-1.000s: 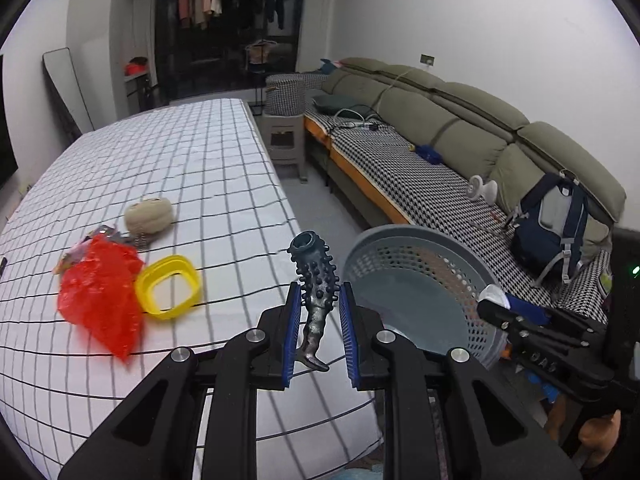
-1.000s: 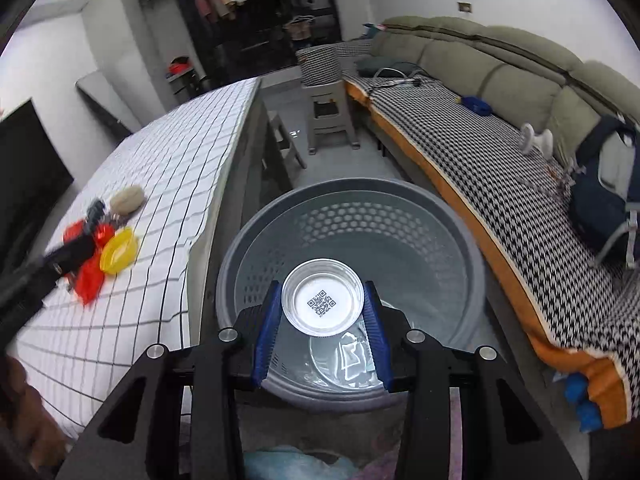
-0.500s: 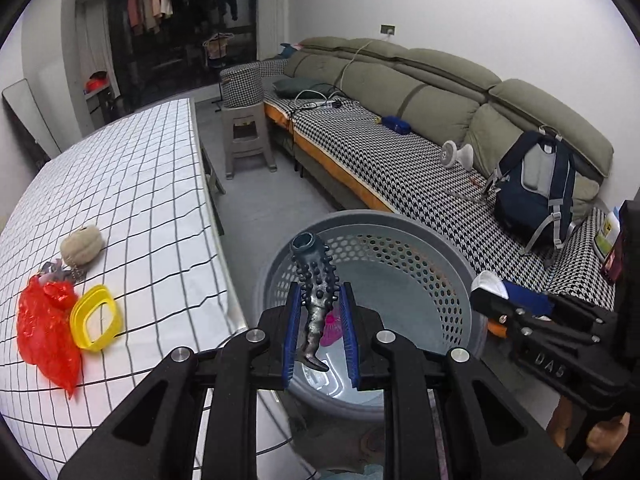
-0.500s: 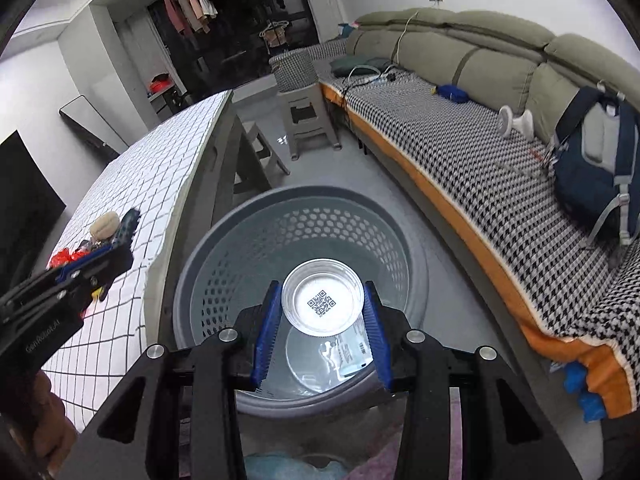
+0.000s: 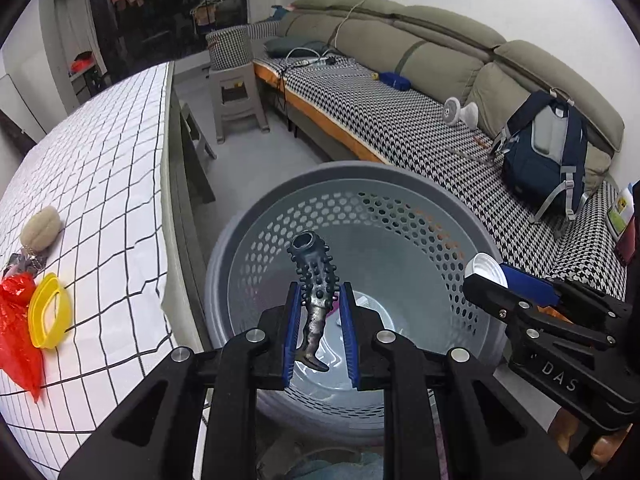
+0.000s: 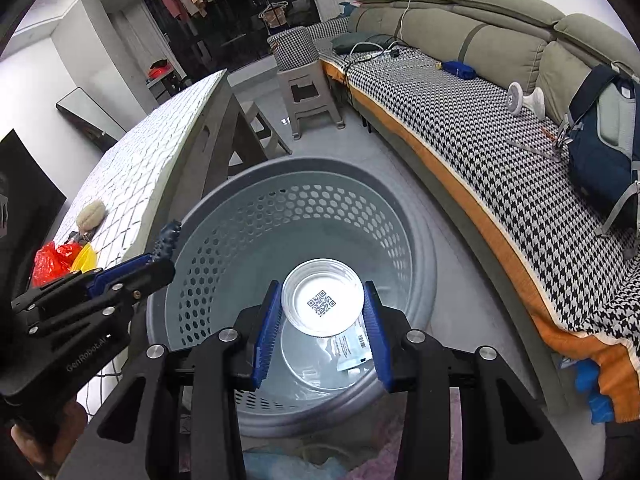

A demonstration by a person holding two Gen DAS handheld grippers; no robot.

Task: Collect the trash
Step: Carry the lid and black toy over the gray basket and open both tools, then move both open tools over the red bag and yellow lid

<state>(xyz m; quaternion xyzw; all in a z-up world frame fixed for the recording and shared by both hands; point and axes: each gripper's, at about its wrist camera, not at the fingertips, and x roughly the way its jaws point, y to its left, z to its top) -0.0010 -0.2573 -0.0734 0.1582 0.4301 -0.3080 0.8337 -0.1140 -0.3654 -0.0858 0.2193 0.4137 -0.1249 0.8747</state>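
grey basket [image 5: 440, 200] now sits squarely under both your tools; a second ago your left gripper [image 5: 319, 334] was over the checked table [image 5: 112, 184]. it pinches the studded dark tube [image 5: 316, 280], and your right gripper [image 6: 322, 334] clamps the clear plastic cup [image 6: 322, 302]. both pieces hang above the opening, so letting go looks next. red bag [image 5: 18, 320] and yellow ring [image 5: 50, 312] wait on the table.

The lower end of the studded dark tube [image 5: 316, 292] sits behind the left gripper's [image 5: 319, 330] blue pads. The plastic cup [image 6: 322, 297] hides much of the basket [image 6: 224, 216] floor; the printing on a packet [image 6: 352, 350] there is too small to read. The red bag [image 5: 18, 320] runs off the picture's left edge.
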